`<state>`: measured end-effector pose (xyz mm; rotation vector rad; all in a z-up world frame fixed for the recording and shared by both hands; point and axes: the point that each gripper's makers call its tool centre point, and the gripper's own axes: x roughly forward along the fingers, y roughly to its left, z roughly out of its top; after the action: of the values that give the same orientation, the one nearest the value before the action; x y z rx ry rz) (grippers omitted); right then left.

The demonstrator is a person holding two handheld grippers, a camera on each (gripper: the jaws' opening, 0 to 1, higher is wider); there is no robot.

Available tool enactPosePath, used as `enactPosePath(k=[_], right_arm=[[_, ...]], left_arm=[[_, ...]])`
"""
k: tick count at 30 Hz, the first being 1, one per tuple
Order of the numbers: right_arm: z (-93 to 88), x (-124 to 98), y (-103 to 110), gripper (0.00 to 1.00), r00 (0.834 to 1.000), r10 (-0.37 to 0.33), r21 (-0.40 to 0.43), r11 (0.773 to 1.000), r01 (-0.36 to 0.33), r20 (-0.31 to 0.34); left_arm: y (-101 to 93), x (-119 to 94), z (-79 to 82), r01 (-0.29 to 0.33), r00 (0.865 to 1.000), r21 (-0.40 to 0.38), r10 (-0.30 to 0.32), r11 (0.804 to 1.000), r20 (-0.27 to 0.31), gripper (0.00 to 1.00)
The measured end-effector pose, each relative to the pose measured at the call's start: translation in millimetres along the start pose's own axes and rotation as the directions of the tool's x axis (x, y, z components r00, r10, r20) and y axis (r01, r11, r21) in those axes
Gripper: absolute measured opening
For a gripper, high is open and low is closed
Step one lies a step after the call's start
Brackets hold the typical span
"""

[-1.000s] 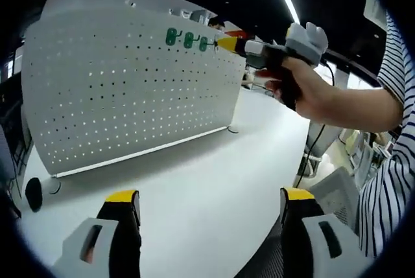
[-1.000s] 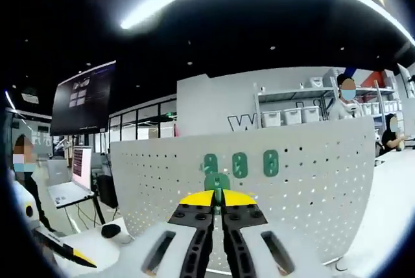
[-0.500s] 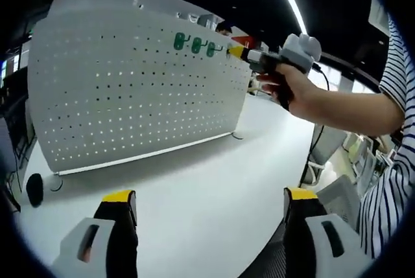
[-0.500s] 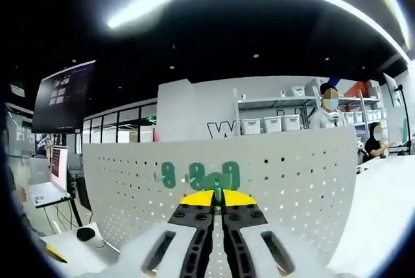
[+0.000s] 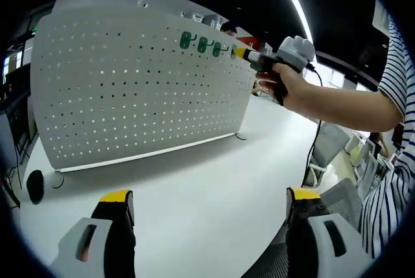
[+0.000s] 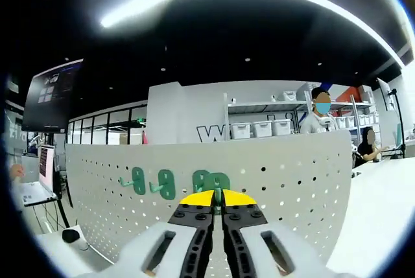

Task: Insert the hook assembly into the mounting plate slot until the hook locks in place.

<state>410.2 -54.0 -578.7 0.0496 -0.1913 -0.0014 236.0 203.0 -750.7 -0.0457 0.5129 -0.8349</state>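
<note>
You hold the right gripper (image 5: 241,52) up at the top row of the white perforated metal mounting plate (image 5: 130,90), its yellow-tipped jaws clenched on a small green plastic hook assembly (image 6: 218,194) that sits right at the plate's face. Three matching green hooks (image 5: 201,44) already hang in a row just beside it, so most of the set looks mounted. Whether this fourth hook has locked cannot be told; seating it and letting go appear to remain. Your left gripper (image 5: 207,210) hangs released and empty over the white tabletop (image 5: 194,187).
</note>
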Motion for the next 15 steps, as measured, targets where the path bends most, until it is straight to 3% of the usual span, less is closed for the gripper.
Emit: enactPosePath(k=[15], right_arm=[[5.7, 17.3, -14.2, 0.01, 1.000, -0.020, -0.015, 1.000, 0.020, 0.022]], left_arm=[[7.3, 2.1, 5.6, -0.012, 1.000, -0.012, 0.012, 1.000, 0.013, 1.00]])
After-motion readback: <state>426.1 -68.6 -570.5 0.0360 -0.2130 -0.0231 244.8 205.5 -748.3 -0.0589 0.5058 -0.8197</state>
